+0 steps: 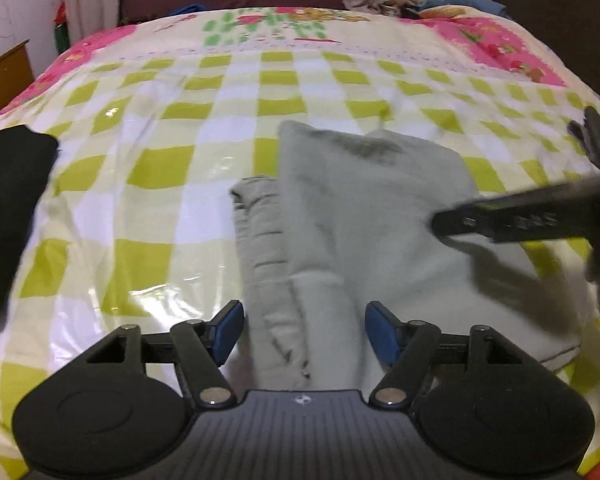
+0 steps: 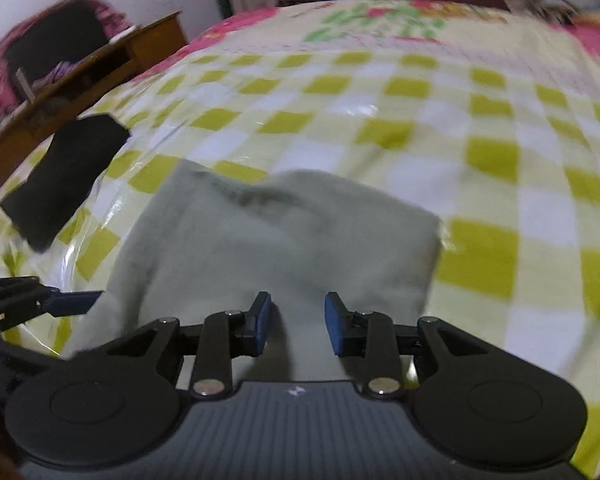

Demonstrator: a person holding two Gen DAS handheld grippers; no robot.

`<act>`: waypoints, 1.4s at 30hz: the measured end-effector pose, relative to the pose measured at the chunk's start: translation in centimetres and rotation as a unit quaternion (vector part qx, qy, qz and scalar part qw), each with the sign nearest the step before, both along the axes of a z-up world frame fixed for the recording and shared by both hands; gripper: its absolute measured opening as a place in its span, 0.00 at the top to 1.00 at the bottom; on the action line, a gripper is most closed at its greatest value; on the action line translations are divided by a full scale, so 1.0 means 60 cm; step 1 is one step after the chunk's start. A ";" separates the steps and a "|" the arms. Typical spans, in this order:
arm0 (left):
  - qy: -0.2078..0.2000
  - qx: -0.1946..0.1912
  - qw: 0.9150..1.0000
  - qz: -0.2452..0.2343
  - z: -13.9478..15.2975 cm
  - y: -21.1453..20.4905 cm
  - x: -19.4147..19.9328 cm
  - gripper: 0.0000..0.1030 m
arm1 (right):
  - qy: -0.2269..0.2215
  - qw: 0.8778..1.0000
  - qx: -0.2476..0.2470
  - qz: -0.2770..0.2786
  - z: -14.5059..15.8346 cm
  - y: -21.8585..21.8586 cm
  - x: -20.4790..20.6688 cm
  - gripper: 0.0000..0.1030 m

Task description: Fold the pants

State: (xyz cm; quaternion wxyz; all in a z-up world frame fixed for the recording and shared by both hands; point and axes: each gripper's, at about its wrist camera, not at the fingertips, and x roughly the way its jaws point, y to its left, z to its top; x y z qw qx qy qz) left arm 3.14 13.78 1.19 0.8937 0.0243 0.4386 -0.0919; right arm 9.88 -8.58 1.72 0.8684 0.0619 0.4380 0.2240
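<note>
Your left gripper (image 1: 304, 332) and right gripper (image 2: 298, 322), both released, hover over the near edge of the folded pants (image 1: 360, 216) on the bed (image 1: 160, 120) (long axis running away from you, neither gripper clearly nearer).

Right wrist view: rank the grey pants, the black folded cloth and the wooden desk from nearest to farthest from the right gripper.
1. Grey pants: right at the right gripper, under its open fingers.
2. Black folded cloth: on the bed, far left.
3. Wooden desk: beyond the bed's left edge.
</note>
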 end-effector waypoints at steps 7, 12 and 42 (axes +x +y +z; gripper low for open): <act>-0.019 0.009 1.000 -0.004 0.027 -0.003 -0.022 0.22 | 0.005 0.999 0.001 -0.033 0.002 -0.054 -0.040 0.57; 0.008 0.042 0.999 -0.004 0.003 -0.026 -0.016 0.21 | 0.027 0.998 -0.010 -0.053 -0.013 -0.059 -0.060 0.57; -0.091 0.083 0.992 -0.005 0.034 -0.133 -0.107 0.03 | -0.018 0.997 -0.031 -0.069 0.022 -0.053 -0.174 0.56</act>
